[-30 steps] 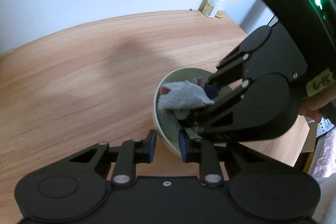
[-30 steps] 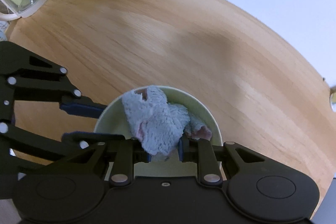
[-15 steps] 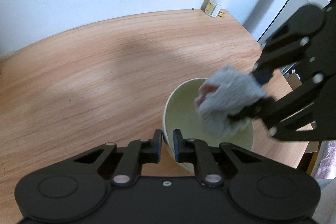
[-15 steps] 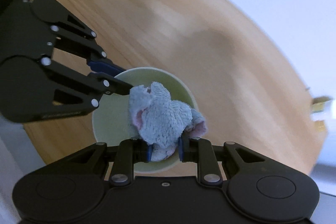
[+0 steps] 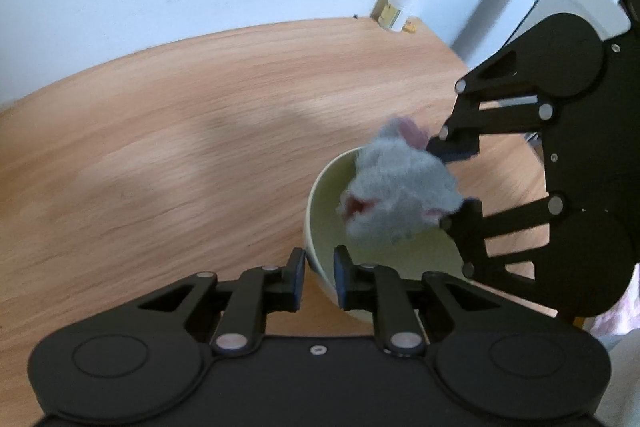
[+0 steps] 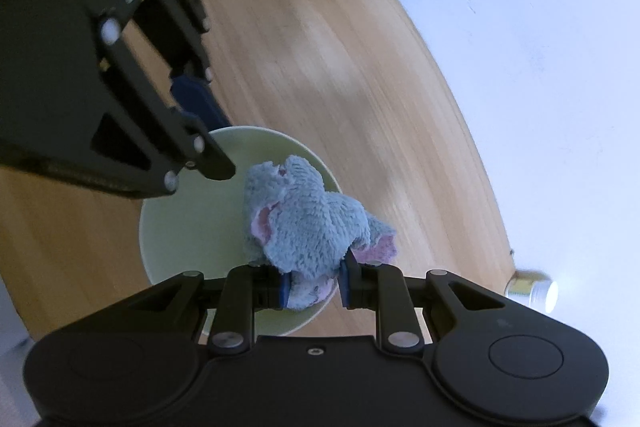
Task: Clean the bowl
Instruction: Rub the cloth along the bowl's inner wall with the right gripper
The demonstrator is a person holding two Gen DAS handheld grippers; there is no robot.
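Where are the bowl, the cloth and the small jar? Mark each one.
bowl [image 5: 320, 223]: left wrist view, bare inner wall near the rim.
cloth [image 6: 316, 223]: right wrist view, middle of the grey bunched part.
small jar [image 5: 402, 7]: left wrist view, its side below the white lid.

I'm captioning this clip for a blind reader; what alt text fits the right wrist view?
The right gripper clamps a crumpled grey-and-pink cloth over a pale green bowl on a wooden table. The left gripper pinches the bowl's far rim.
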